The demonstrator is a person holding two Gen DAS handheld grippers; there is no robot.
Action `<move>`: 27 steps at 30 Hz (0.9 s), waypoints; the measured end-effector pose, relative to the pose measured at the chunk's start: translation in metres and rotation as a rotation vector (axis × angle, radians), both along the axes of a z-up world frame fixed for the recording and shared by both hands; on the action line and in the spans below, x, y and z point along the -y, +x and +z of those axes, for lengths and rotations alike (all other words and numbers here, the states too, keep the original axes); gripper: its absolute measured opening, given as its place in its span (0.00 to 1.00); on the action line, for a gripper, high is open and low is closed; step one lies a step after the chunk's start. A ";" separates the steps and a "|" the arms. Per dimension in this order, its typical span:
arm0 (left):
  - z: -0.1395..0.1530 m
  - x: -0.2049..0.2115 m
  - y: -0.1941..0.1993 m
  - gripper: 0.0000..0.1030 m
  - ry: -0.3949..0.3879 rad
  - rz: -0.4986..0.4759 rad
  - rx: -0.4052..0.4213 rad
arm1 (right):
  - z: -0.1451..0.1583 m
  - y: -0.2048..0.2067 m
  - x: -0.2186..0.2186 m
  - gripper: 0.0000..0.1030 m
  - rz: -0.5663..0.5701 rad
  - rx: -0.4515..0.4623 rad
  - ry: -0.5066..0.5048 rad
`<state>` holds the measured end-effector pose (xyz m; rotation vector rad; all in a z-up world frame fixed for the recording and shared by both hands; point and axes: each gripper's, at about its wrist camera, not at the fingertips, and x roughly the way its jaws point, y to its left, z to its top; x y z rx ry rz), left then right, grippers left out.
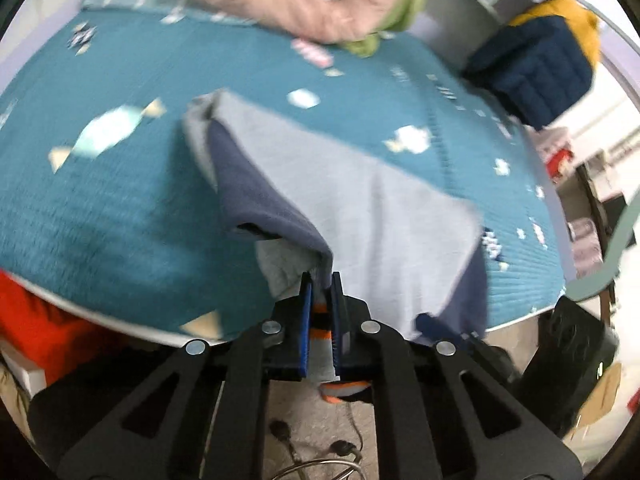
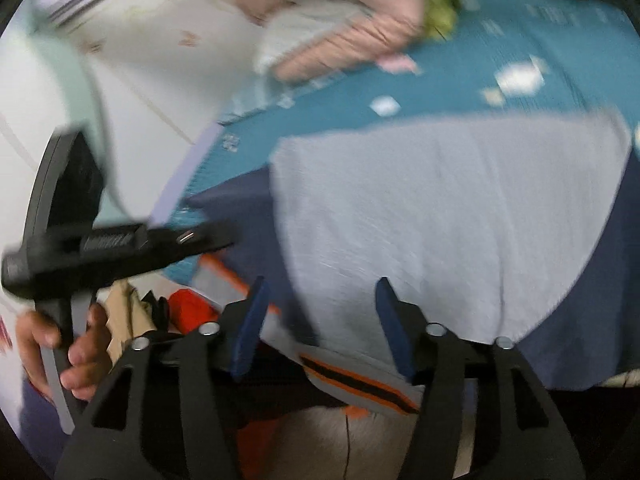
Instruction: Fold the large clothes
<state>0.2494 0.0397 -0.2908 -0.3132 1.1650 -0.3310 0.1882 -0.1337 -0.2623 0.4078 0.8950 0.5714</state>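
A large grey and navy garment (image 1: pixel 340 184) with an orange and black striped hem lies on a teal bedspread (image 1: pixel 100 200). My left gripper (image 1: pixel 320 280) is shut on the garment's hem edge near the bed's front edge, lifting a fold. In the right wrist view the garment (image 2: pixel 440 208) spreads wide over the bed. My right gripper (image 2: pixel 320 292) is open, its jaws straddling the grey cloth just above the striped hem (image 2: pixel 360 384). The left gripper's body (image 2: pixel 100 240), held by a hand, shows at the left.
A pink and green pile of cloth (image 1: pixel 320 4) sits at the bed's far side. A navy and yellow knit item (image 1: pixel 536 64) lies at the far right. Red cloth (image 1: pixel 36 320) hangs below the bed's left edge. Floor and cables (image 1: pixel 320 452) are below.
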 end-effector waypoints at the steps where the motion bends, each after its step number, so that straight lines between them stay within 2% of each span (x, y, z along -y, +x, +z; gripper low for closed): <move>1: 0.007 0.011 0.002 0.07 -0.002 -0.020 0.011 | 0.005 -0.005 0.001 0.62 0.006 0.030 -0.009; 2: 0.010 0.019 0.003 0.07 0.000 -0.036 0.017 | 0.010 -0.006 -0.002 0.67 0.010 0.054 -0.025; 3: 0.012 0.023 0.004 0.07 0.003 -0.047 0.018 | 0.011 -0.005 -0.005 0.67 0.021 0.065 -0.032; 11: 0.020 0.055 0.002 0.07 0.005 -0.090 0.016 | -0.005 0.018 -0.002 0.67 -0.003 0.014 0.011; 12: 0.021 0.059 0.001 0.07 0.008 -0.096 0.019 | -0.005 0.020 -0.002 0.65 -0.002 0.022 0.009; 13: 0.022 0.062 0.001 0.07 0.005 -0.103 0.019 | -0.004 0.021 -0.002 0.57 0.004 0.028 0.009; 14: 0.023 0.067 0.001 0.07 -0.006 -0.115 0.020 | -0.003 0.021 -0.001 0.33 0.015 0.035 0.021; 16: 0.026 0.075 0.001 0.08 -0.003 -0.143 0.033 | -0.004 0.019 0.006 0.16 -0.022 0.030 0.005; 17: 0.028 0.079 0.000 0.08 -0.001 -0.153 0.041 | -0.004 0.017 0.015 0.12 -0.048 0.029 0.021; 19: 0.036 0.087 -0.003 0.09 -0.065 -0.188 0.067 | -0.005 0.012 0.036 0.11 -0.108 0.011 0.054; 21: 0.051 0.091 -0.010 0.17 -0.173 -0.230 0.130 | -0.008 0.005 0.065 0.10 -0.178 -0.017 0.113; 22: 0.058 0.093 -0.013 0.31 -0.188 -0.237 0.165 | -0.008 0.000 0.076 0.10 -0.206 -0.020 0.132; 23: 0.065 0.094 -0.016 0.58 -0.193 -0.238 0.211 | -0.009 -0.006 0.091 0.10 -0.244 -0.025 0.155; 24: 0.068 0.094 -0.019 0.69 -0.192 -0.230 0.238 | -0.011 -0.014 0.107 0.10 -0.289 -0.028 0.179; 25: 0.069 0.094 -0.020 0.73 -0.184 -0.220 0.266 | -0.013 -0.019 0.118 0.10 -0.323 -0.032 0.190; 27: 0.060 0.095 -0.015 0.73 -0.128 -0.197 0.247 | -0.024 -0.031 0.146 0.10 -0.413 -0.072 0.215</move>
